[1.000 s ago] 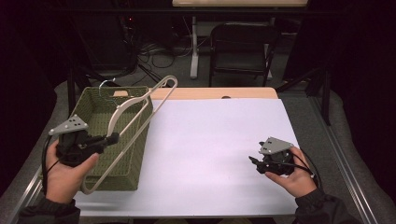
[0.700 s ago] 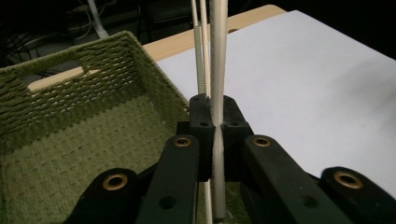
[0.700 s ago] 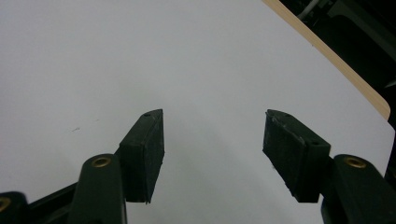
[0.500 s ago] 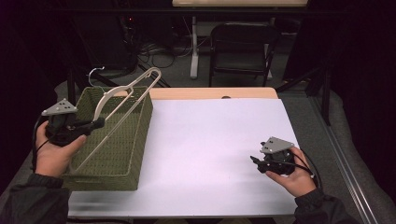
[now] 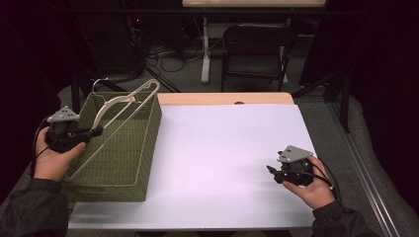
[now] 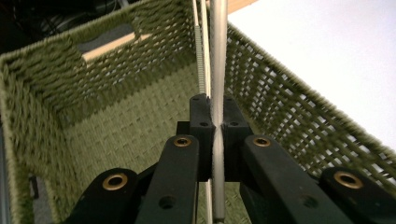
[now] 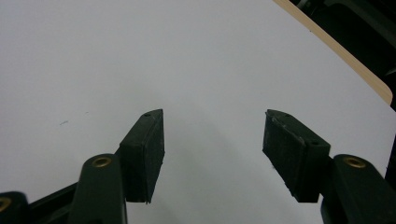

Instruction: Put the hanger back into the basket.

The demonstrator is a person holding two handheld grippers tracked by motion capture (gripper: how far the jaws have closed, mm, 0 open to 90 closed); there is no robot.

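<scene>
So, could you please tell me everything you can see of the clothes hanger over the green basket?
The clothes hanger is a slim, cream-white triangular frame, plastic by its look, with a thin metal hook at its far end. It is tilted, its far part rising above the rim of the woven green basket while its lower part dips inside. The left hand-held gripper is shut on one of its bars, which the left gripper view shows pinched between the two black pads.

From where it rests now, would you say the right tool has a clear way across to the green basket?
Probably yes. The right tool sits open, holding nothing, and bare white table lies between it and the green basket. The left tool already grips the hanger above the basket, so the near side is crowded.
</scene>
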